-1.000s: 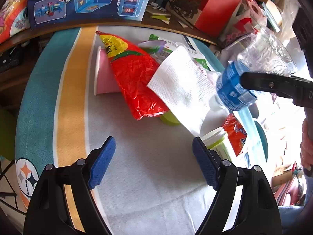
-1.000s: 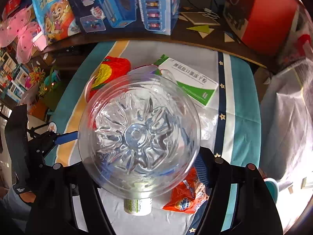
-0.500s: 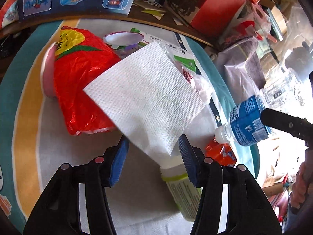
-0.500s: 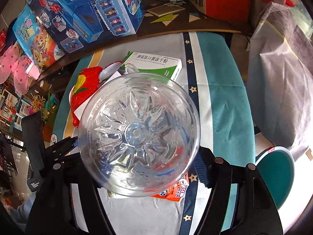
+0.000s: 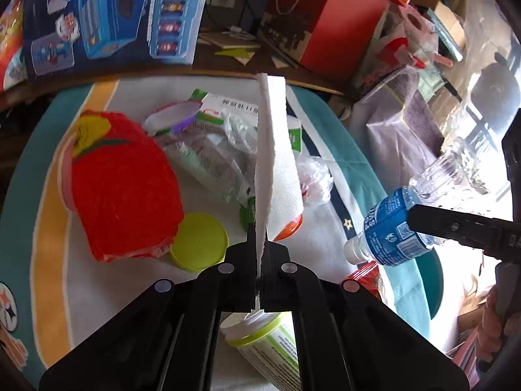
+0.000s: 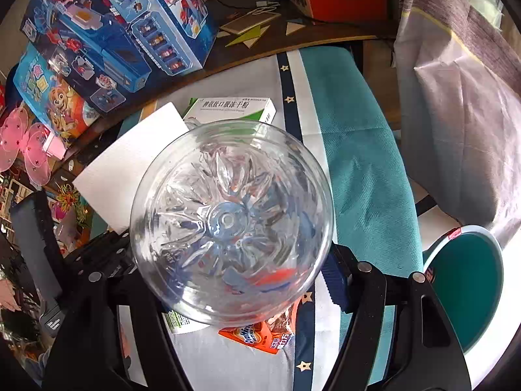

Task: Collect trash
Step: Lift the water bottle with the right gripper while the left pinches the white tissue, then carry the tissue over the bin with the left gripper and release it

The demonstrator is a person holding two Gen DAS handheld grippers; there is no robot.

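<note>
Trash is held in both grippers. Paper napkin (image 5: 276, 163) is pinched by its lower edge in the left gripper (image 5: 259, 280), jaws clenched tight; sheet stands edge-on, long axis straight out from the jaws. Clear bottle (image 6: 231, 218) is clamped in the right gripper (image 6: 228, 280), base fwd, cap toward the handle. W/ the grey bag (image 6: 462, 114) lying to the right, beyond the table edge, right hand is judged nearer.

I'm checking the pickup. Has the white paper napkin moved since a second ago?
Yes. The napkin, earlier flat over the red bag, now stands on edge, pinched in the left gripper.
</note>
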